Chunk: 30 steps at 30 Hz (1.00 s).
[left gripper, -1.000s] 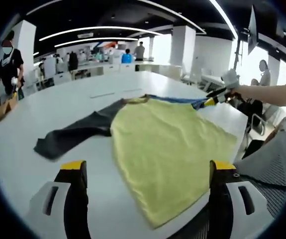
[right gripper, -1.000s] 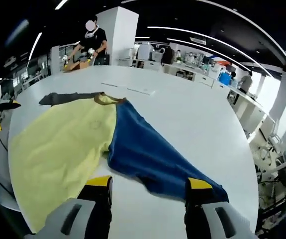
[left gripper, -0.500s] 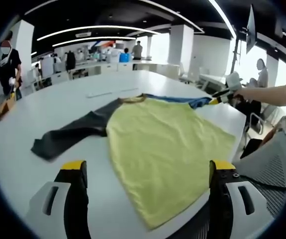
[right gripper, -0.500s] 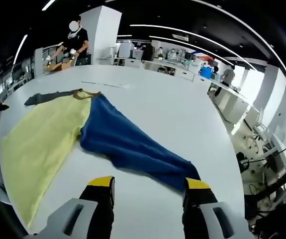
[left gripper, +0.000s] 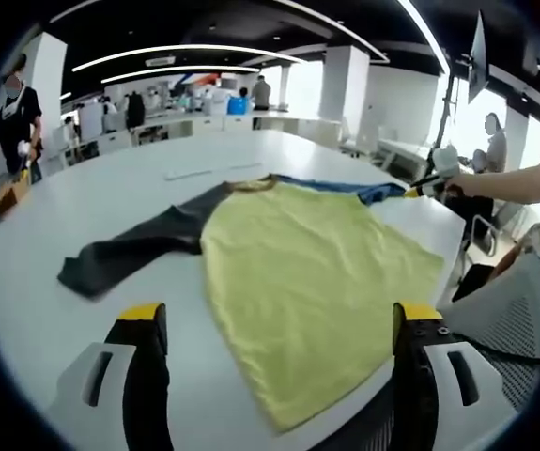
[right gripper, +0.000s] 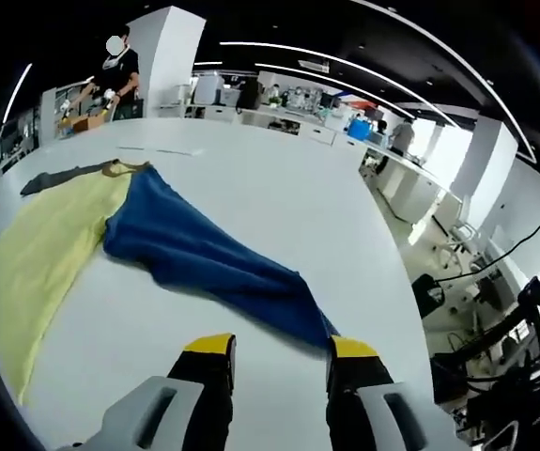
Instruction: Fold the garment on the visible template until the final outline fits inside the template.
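- Left claw hangs released over the near edge of the surface, its yellow-tipped jaws spread wide with the garment's yellow body between them but beyond them, not touched.
- Right claw has its jaws set closer together, just at the tip of the blue sleeve; whether they pinch the cloth I cannot tell.
- White surface is broad with rounded edges, in an open office with white columns, ceiling light strips and rows of desks behind.
- Left gripper view shows the garment flat near the edge, its dark grey sleeve stretched away to the left, and the right claw held by a person's hand at the far right.
- Right gripper view shows the blue sleeve's whole length, running from the brown collar to the claw.
- Both views show a person standing at the far end.
- Sleeve to sleeve, the garment's long axis runs across the surface, grey one way, blue the other.
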Available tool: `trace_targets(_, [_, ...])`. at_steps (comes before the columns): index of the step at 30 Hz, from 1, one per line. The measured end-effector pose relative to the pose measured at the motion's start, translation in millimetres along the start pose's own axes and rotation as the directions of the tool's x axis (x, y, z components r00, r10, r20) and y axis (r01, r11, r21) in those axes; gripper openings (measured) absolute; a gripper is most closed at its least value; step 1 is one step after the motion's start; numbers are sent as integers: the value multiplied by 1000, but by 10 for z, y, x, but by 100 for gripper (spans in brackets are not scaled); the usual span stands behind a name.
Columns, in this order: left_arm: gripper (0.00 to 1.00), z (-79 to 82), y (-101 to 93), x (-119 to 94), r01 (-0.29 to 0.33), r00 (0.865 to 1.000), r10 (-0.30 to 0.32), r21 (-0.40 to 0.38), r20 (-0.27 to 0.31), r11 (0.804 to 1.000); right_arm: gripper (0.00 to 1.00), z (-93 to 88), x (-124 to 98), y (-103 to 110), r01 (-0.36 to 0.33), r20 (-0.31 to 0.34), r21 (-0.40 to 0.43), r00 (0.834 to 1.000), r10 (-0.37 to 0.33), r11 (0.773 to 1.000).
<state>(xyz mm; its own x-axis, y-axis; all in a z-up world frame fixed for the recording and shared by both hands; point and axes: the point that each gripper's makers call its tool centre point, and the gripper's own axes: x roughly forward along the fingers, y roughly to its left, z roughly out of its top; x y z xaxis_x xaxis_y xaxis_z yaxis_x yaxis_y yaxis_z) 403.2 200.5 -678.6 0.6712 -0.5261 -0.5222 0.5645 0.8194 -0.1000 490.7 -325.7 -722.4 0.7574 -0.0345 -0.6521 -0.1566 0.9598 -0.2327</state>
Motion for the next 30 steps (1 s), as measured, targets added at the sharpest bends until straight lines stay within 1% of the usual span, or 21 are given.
trace_targets(2, [96,-3,-8,0,1,1000,-1,-1,-2,1000,32,-10,16,-43,7,-5,-3,1000,-7,1000])
trace_targets(6, [95,2,-26,-1,8,1000,-8,5,-3,1000,25,-30,50,-111,22,-15,16,1000,-22,1000])
trace_targets(9, [95,9,-41,1,11,1000,-11,10,-5,1000,21,-51,76,-134,27,-28,15,999,-26,1000])
trace_targets(14, [95,27,-63,-2,19,1000,-19,15,-4,1000,14,-88,119,-189,36,-40,40,999,-35,999])
trace_targets(17, [95,40,-98,-1,27,1000,-27,26,-2,999,9,-108,112,-194,41,-50,50,998,-38,998])
trace_targets(21, [94,32,-105,2,27,1000,-27,30,-5,999,1,-105,88,-203,49,-51,62,998,-46,997])
trace_targets(24, [94,35,-102,0,24,1000,-24,29,-6,999,0,-121,60,-208,55,-60,76,997,-51,996])
trace_targets(30, [94,64,-87,-8,21,1000,-21,30,3,999,0,-39,-2,-152,32,-37,84,999,-29,996])
